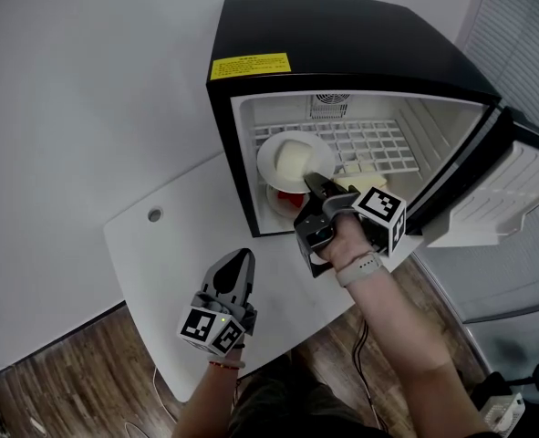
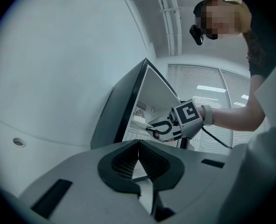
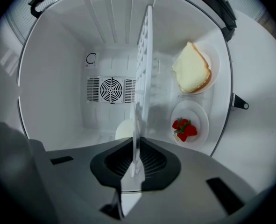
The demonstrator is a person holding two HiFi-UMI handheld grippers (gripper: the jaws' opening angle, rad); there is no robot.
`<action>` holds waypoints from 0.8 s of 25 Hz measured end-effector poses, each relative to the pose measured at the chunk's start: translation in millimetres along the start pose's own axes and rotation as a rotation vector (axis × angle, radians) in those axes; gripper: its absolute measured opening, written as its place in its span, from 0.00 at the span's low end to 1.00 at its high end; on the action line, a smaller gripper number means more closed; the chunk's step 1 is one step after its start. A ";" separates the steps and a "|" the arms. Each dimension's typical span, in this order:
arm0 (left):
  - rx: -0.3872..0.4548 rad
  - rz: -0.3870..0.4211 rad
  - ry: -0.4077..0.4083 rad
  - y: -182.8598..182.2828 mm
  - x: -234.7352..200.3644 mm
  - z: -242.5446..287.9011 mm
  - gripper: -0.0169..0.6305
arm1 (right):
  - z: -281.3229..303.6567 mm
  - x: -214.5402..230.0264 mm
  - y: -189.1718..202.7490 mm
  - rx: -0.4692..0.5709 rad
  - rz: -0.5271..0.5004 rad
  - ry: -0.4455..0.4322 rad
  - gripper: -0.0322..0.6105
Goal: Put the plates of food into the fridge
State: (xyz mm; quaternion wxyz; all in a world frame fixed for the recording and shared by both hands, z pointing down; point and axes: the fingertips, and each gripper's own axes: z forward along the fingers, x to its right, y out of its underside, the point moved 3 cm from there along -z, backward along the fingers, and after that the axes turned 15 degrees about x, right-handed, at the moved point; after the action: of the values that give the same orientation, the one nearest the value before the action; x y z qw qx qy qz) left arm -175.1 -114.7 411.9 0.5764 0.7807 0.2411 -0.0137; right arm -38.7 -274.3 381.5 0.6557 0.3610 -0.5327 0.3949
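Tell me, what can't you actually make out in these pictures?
- Food on the plate held by the right gripper: in the head view the gripper covers it; the right gripper view shows it edge-on.
- Strawberry plate: in the head view the cake plate overlaps it.
- Fridge door: head view, cut off at the right edge.
- Yellow label: head view, too small to read.

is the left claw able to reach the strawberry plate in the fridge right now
Probably not: the right claw, shut on a second plate, crowds the fridge opening just above the strawberry plate.
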 end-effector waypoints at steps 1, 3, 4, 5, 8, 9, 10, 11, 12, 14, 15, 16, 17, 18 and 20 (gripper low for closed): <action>0.000 0.003 -0.002 1.2 -1.9 1.6 0.04 | 0.4 0.1 0.2 0.000 0.000 0.001 0.08; 0.006 0.007 -0.001 3.0 -4.7 5.3 0.04 | 0.6 0.4 0.9 -0.001 0.000 -0.001 0.08; 0.007 0.009 0.000 2.4 -4.6 8.3 0.04 | 0.4 0.2 1.0 -0.001 -0.003 -0.005 0.08; 0.007 0.011 0.001 1.0 -4.1 11.9 0.04 | 0.1 -0.2 1.0 -0.002 -0.009 -0.011 0.08; 0.013 0.024 0.007 -1.8 -6.6 21.0 0.04 | -1.0 -1.2 0.9 -0.003 -0.036 -0.037 0.08; 0.015 0.029 0.006 -2.6 -9.2 23.5 0.04 | -1.4 -1.4 0.9 -0.003 -0.044 -0.045 0.08; 0.018 0.034 0.005 -2.9 -12.6 25.8 0.04 | -1.9 -1.7 0.6 -0.001 -0.052 -0.051 0.08; 0.022 0.038 0.005 -3.0 -16.5 28.1 0.04 | -2.2 -2.2 0.0 0.003 -0.063 -0.056 0.09; 0.026 0.044 0.004 -3.2 -20.8 30.3 0.04 | -2.5 -2.6 -0.7 0.006 -0.074 -0.061 0.09; 0.030 0.059 0.002 -4.3 -28.9 34.3 0.04 | -2.6 -3.5 -1.5 0.007 -0.093 -0.070 0.12; 0.031 0.066 -0.001 -5.0 -32.5 36.2 0.04 | -2.8 -4.1 -1.6 0.006 -0.101 -0.075 0.14; 0.032 0.071 -0.006 -5.4 -36.0 37.9 0.04 | -3.0 -4.6 -1.5 0.005 -0.108 -0.078 0.16; 0.032 0.074 -0.011 -5.3 -39.5 39.4 0.04 | -3.3 -4.9 -1.3 0.004 -0.115 -0.082 0.19; 0.032 0.076 -0.017 -4.6 -43.0 40.9 0.04 | -3.6 -5.2 -1.2 0.003 -0.123 -0.087 0.21; 0.030 0.077 -0.027 -2.7 -49.4 43.7 0.04 | -4.8 -6.4 -1.3 0.002 -0.148 -0.103 0.24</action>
State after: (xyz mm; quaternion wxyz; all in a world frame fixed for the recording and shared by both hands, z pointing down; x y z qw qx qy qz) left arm -208.6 -171.5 409.5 0.5681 0.7976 0.2026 -0.0056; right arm -36.4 -271.4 374.4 0.6546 0.4199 -0.5373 0.3265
